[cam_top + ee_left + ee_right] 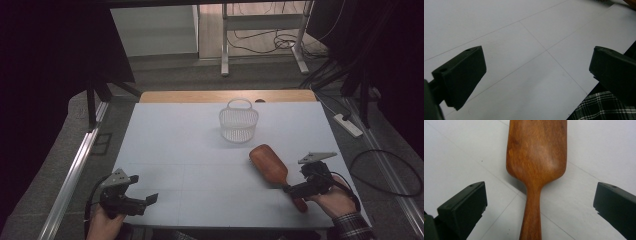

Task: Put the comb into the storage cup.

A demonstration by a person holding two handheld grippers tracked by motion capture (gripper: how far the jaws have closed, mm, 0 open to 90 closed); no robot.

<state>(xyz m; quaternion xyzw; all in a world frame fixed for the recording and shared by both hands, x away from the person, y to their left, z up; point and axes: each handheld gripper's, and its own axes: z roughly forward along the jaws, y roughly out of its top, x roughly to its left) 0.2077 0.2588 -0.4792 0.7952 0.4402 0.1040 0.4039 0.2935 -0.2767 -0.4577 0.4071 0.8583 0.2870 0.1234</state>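
Looking at the right tool (pixel 292 191): jaws spread wide, straddling the handle of the wooden brush (pixel 270 165), pads clear of it on both sides. The brush lies flat on the tabletop (pixel 180 150), back side up, handle running between our jaws and the broad head just ahead of them. In the right gripper view the handle (pixel 531 217) sits about centred in the gap, slightly nearer the jaw on that view's left.

Left tool (pixel 145 201) is also open, nothing between its jaws, parked over bare tabletop well off to the left of the right tool.

The white wire basket (pixel 238 121) stands upright beyond the brush head, apart from it.

Risks we see from here:
- Handle is smooth, rounded and tapered; a close near the thin end could squeeze it out backwards or let the heavy head droop on lift.
- Off-centre close: one pad lands first and pivots the brush on the tabletop.
- Jaws look low to the surface; pads may scrape before they bite.
- If the basket is the target, the long brush could tip it.
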